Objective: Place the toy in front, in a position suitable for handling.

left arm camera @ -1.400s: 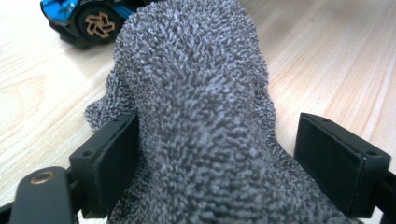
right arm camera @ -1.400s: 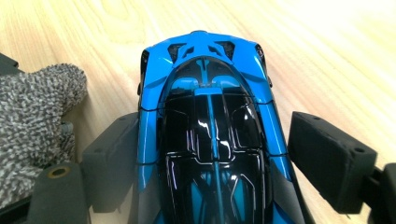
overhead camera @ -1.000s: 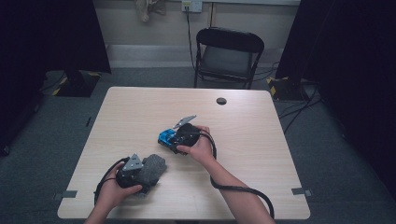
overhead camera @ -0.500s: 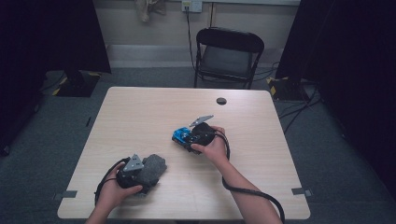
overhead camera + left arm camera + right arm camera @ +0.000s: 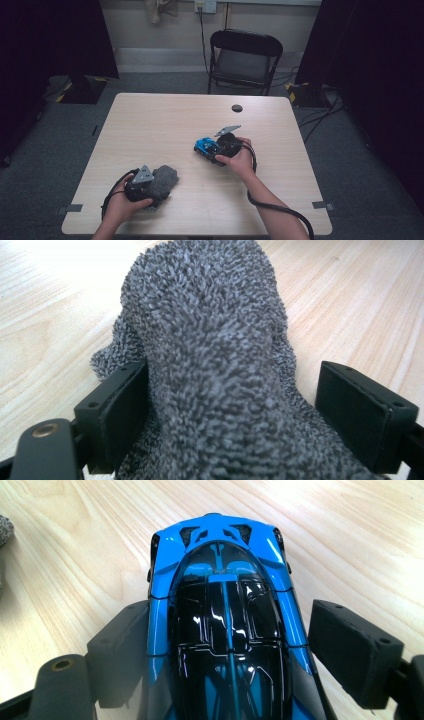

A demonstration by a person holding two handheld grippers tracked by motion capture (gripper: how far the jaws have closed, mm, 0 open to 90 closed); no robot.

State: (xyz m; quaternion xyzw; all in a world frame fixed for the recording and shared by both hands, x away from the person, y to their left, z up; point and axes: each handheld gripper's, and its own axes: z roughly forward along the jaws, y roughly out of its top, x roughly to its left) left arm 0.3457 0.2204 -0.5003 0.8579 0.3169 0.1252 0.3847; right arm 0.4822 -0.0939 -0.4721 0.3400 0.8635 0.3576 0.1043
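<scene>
Blue toy car (image 5: 225, 625) clamped in right gripper (image 5: 227, 650); left gripper (image 5: 240, 415) grasps grey fuzzy cloth (image 5: 210, 355) on table (image 5: 165, 125).

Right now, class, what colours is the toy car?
Blue and glossy black toy car, best in the right gripper view.

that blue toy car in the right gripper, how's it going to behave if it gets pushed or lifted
The blue toy car has a glossy, hard-looking shell, so it probably stays stiff but may slip between the right gripper pads. Being a car, it likely rolls along its length on the smooth table if nudged. It looks small, so probably light to lift.
</scene>
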